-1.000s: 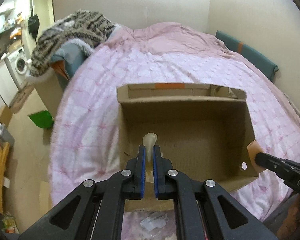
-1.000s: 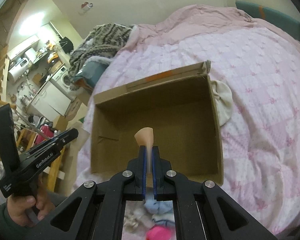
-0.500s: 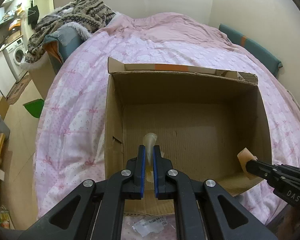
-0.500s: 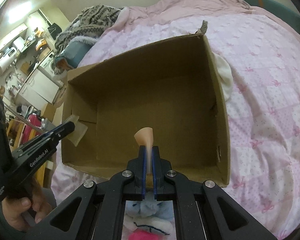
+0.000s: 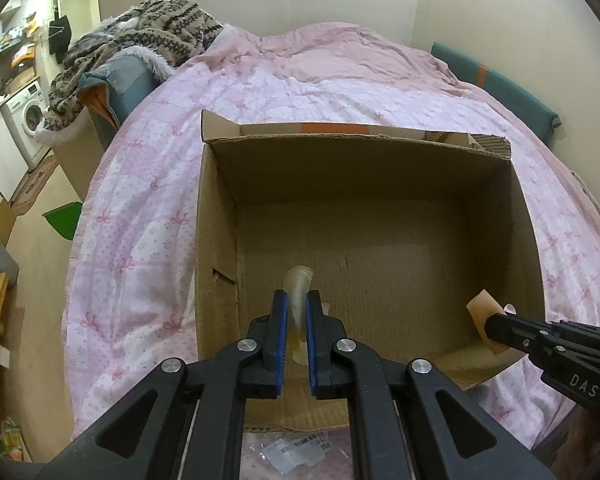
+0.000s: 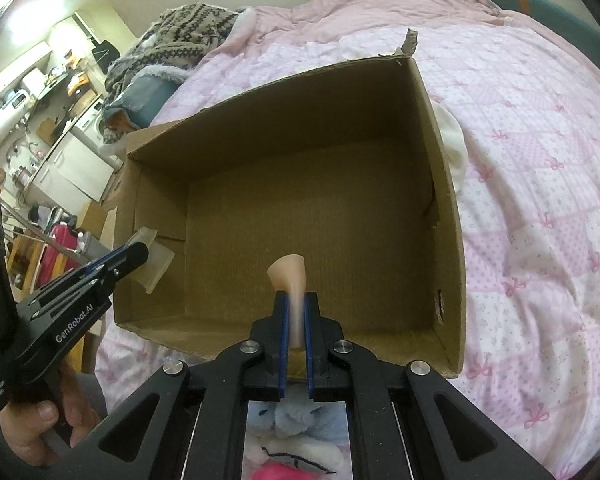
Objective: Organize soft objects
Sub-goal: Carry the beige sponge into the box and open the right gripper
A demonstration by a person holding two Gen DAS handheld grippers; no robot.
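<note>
An open cardboard box [image 5: 216,208] [image 6: 444,184] sits on the pink bed, its inside bare. My left gripper [image 5: 296,300] is shut on a pale translucent soft piece [image 5: 298,282], held over the box's near left part; it also shows in the right wrist view [image 6: 140,254]. My right gripper [image 6: 296,300] is shut on a peach soft piece [image 6: 288,274], held over the box's near edge; it also shows in the left wrist view [image 5: 488,326] at the box's near right corner. Plush toys [image 6: 296,436], blue, white and pink, lie below the right gripper.
The pink quilt [image 5: 148,184] covers the bed. A white cloth [image 6: 454,148] lies against the box's right wall. A knitted blanket pile [image 5: 160,36] sits at the bed's far left. A clear plastic bag [image 5: 296,452] lies before the box. Kitchen units stand far left.
Both grippers have moved forward and lower toward the box, still shut on their soft pieces. The box now fills more of both views.
</note>
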